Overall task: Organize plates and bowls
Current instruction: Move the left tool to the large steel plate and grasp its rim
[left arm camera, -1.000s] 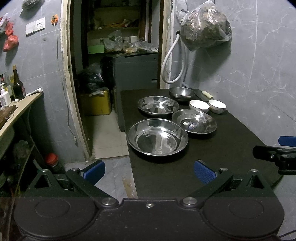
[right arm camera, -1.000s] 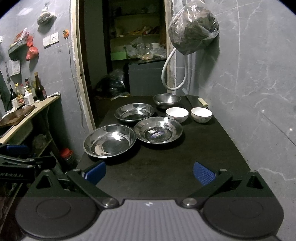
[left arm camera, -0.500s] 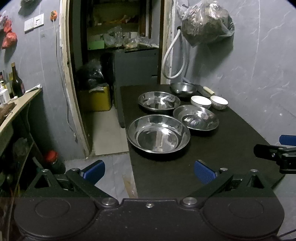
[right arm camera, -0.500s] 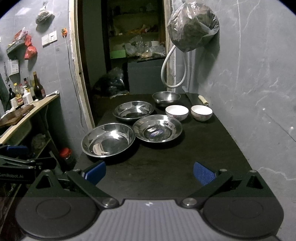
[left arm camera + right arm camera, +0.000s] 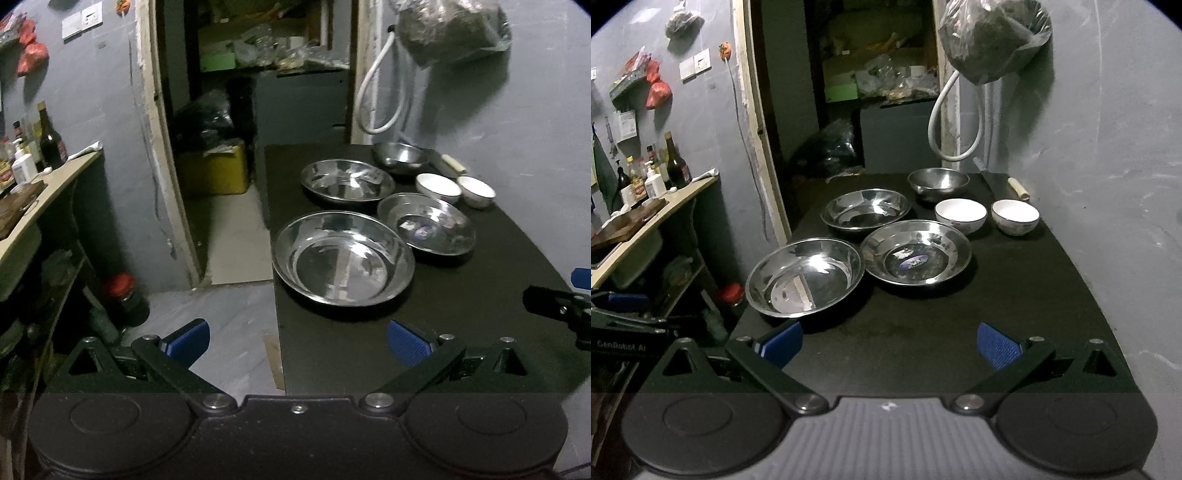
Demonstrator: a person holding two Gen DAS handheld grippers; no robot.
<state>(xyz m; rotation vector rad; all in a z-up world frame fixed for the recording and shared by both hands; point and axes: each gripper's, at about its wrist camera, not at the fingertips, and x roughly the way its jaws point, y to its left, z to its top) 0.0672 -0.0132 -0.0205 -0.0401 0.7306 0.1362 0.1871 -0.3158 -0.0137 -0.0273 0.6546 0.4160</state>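
Six dishes sit untouched on the tabletop [image 5: 498, 258]: in the left view the nearest steel plate [image 5: 343, 258] lies just ahead-right of the gaping left tool [image 5: 297, 341], closer than a second ago, while the right view puts it ahead-left of the equally agape, farther right tool [image 5: 890, 341].

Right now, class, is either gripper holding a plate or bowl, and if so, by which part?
Nothing is held. The left gripper and right gripper are both open, short of the nearest steel plate on the table.
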